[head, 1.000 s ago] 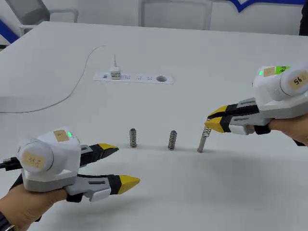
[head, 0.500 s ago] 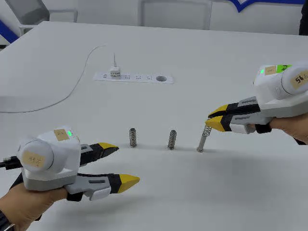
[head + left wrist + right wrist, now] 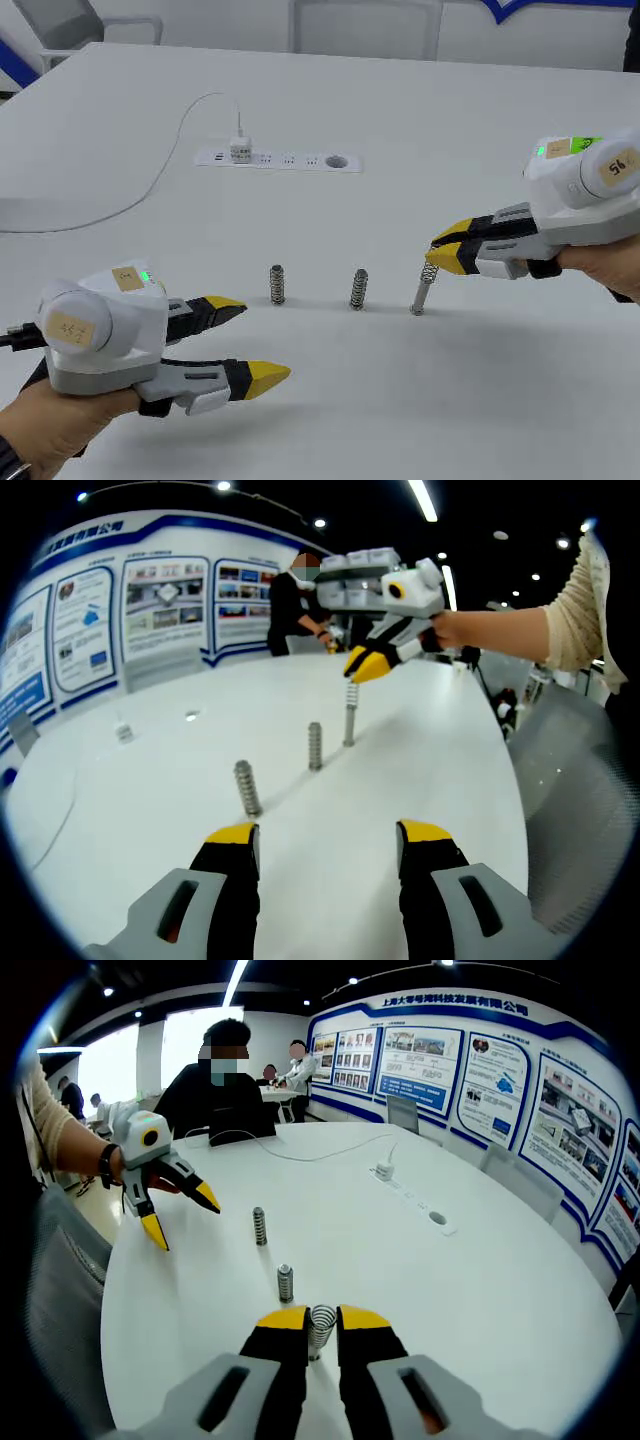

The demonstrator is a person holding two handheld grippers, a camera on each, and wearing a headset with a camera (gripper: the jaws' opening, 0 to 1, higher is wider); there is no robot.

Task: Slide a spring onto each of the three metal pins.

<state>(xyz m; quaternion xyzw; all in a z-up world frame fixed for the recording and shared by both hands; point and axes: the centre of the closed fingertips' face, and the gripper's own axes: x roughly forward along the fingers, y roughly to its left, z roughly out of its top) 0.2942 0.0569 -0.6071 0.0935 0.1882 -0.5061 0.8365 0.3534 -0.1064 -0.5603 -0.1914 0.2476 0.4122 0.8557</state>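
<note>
The left gripper [image 3: 262, 340], grey and black with yellow tips, hovers low over the near left of the table, jaws spread wide and nothing between them. Moving right along the row, the left spring [image 3: 277, 286], a short coil of grey steel wire, stands upright and sleeved right down over its pin. The middle spring [image 3: 358, 290] beside it looks seated the same way. Next comes the right pin [image 3: 419, 298], a thin bare metal rod leaning a little. At its top sits the last spring [image 3: 429, 272], pinched in the narrow jaws of the right gripper [image 3: 436, 252], which matches the left one. From where I stand, this is the third and final spring being threaded. Its lower end seems to sit over the pin's tip, though I cannot be certain it has caught. The next move, I'd say, calls for lining the coil up with the leaning rod, then pushing it down or letting go so it drops. The broad white table [image 3: 420, 130] carries a white power strip [image 3: 278, 160] with a plug and a thin pale cable [image 3: 150, 190] curling off left. Grey chairs [image 3: 365, 25] stand at the far edge, and blue-and-white display boards [image 3: 490, 1070] line the wall, with people seated [image 3: 225, 1090] at another table.
</note>
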